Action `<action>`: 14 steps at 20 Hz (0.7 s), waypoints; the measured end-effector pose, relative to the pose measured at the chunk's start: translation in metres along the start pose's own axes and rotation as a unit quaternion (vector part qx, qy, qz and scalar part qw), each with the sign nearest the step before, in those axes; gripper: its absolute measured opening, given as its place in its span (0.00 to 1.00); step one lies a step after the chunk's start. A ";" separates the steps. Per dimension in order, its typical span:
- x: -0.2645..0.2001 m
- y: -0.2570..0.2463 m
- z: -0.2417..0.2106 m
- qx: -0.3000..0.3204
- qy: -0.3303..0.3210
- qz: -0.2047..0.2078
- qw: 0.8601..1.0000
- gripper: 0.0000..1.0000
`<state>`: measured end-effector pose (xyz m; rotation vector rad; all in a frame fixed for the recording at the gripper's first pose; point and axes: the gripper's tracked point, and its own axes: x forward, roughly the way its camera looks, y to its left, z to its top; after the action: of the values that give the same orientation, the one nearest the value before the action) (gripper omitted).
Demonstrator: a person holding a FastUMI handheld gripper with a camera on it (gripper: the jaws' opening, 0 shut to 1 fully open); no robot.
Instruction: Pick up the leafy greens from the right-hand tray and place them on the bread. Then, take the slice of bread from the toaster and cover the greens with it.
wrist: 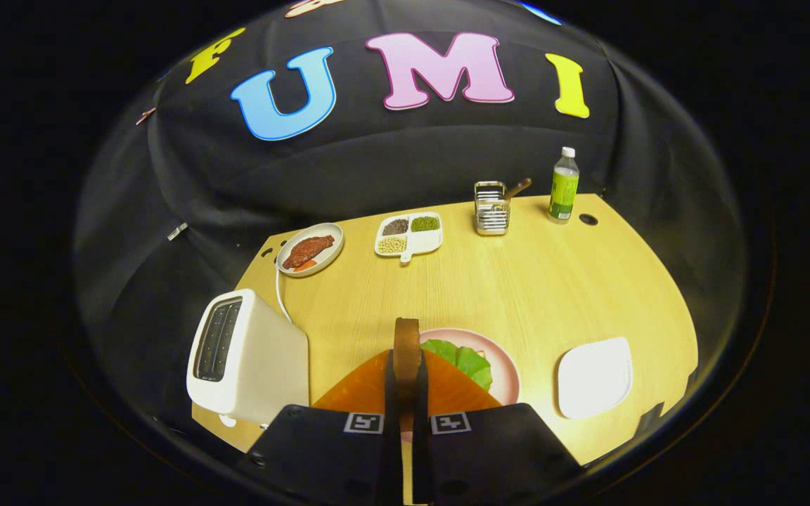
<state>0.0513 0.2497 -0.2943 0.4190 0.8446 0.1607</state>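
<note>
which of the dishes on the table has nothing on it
The white rounded-square tray, beside the pink plate; the gripper is shut on a bread slice.

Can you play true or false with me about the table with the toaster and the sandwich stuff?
1. The fingers pinch a slice of bread held on edge. True.
2. The greens lie on the white tray. False: they lie on the pink plate; nothing lies on the tray.
3. The toaster stands left of the fingers. True.
4. The bottle lies on its side. False: it stands upright, beyond the fingers.
5. The meat is on a plate beyond the toaster. True.
</note>
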 end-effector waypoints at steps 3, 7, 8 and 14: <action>0.015 0.005 -0.006 0.031 0.006 0.007 0.999 0.10; 0.037 -0.003 -0.015 0.041 0.016 0.007 0.999 0.10; 0.041 -0.005 -0.019 0.049 0.020 0.013 0.999 0.10; 0.054 -0.041 -0.039 0.048 0.038 -0.014 0.998 0.10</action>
<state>0.0566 0.2404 -0.3722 0.4927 0.9353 0.1114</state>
